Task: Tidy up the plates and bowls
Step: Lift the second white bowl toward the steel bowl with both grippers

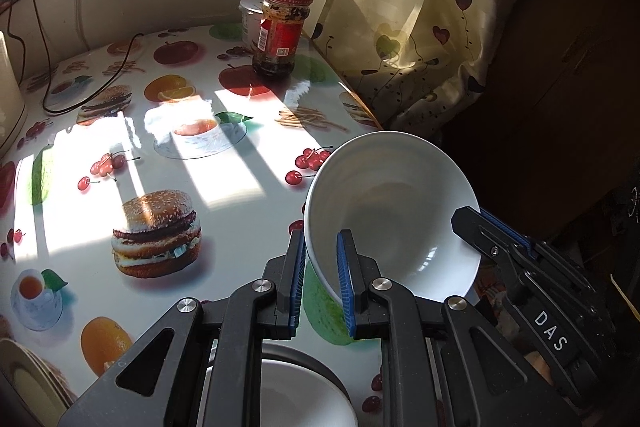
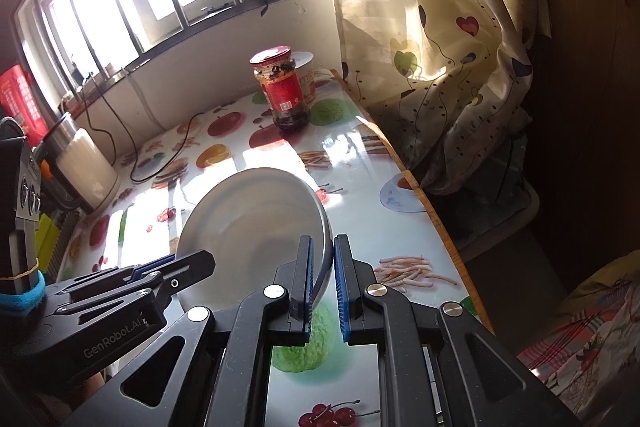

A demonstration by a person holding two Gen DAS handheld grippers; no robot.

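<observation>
**Mia:** What is holding the white bowl (image 1: 394, 215)?

**Ben:** Both grippers. The left gripper (image 1: 322, 247) pinches the rim at the bowl's seven o'clock. The right gripper (image 2: 322, 255) pinches the rim on the other side. The bowl is tipped up, above the table (image 1: 240, 163).

**Mia:** Any words?

**Ben:** "DAS" on the right gripper, in the left view. "GenRobot.AI" on the left one, in the right view.

**Mia:** And that jar (image 2: 283, 87) at twelve o'clock?

**Ben:** Red lid, red label, too small to read. The white tub (image 2: 308, 73) just behind it says "mil".

**Mia:** More dishes?

**Ben:** Another bowl (image 1: 304, 395) sits at six o'clock, and stacked plates (image 1: 28, 379) at eight.
</observation>
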